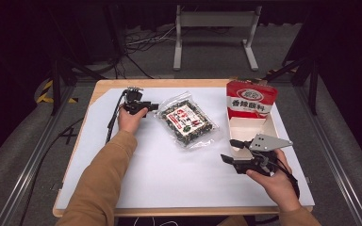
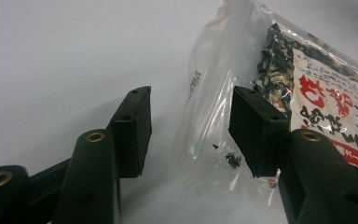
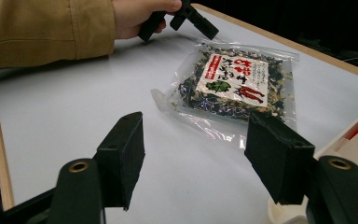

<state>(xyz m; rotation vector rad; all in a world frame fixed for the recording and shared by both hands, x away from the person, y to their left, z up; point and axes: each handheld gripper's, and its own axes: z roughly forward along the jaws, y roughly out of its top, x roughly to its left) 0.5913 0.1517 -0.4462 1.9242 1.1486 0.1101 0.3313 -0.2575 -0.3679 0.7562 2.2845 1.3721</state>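
Clear plastic at the bag [image 2: 223, 93] edge lies between the parted left gripper [image 2: 191, 133] jaws; pinch only that empty seam. Right gripper [image 3: 193, 161] waits open, holding nothing.

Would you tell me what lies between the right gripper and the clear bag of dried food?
Nothing: in the right gripper view, bare white table separates the right gripper from the bag.

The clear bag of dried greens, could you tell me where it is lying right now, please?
In the high view the bag lies flat mid-table on the white sheet, between the left gripper at its sealed edge and the red-topped box to its right.
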